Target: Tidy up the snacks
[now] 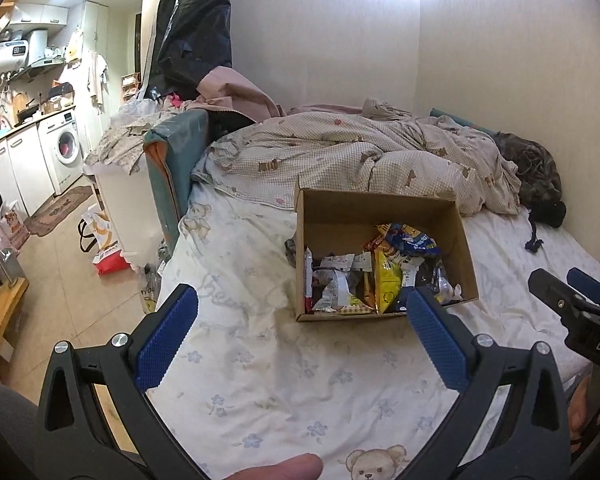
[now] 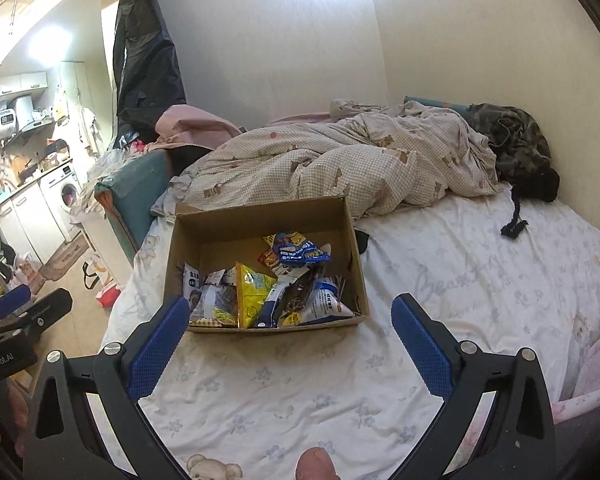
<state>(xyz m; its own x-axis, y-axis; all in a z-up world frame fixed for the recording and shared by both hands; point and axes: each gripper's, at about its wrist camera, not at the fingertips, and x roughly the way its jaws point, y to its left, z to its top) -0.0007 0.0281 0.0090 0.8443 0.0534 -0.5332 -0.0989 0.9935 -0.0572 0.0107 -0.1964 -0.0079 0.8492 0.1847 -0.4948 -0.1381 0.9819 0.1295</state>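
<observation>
An open cardboard box stands on the bed and holds several snack packets: a yellow one, a blue one, and white ones. My left gripper is open and empty, above the sheet just in front of the box. My right gripper is open and empty, also just in front of the box. The right gripper shows at the right edge of the left wrist view. The left gripper shows at the left edge of the right wrist view.
The bed has a white bear-print sheet. A crumpled checked duvet lies behind the box. Dark clothing lies by the wall. The bed's left edge drops to a floor with bags.
</observation>
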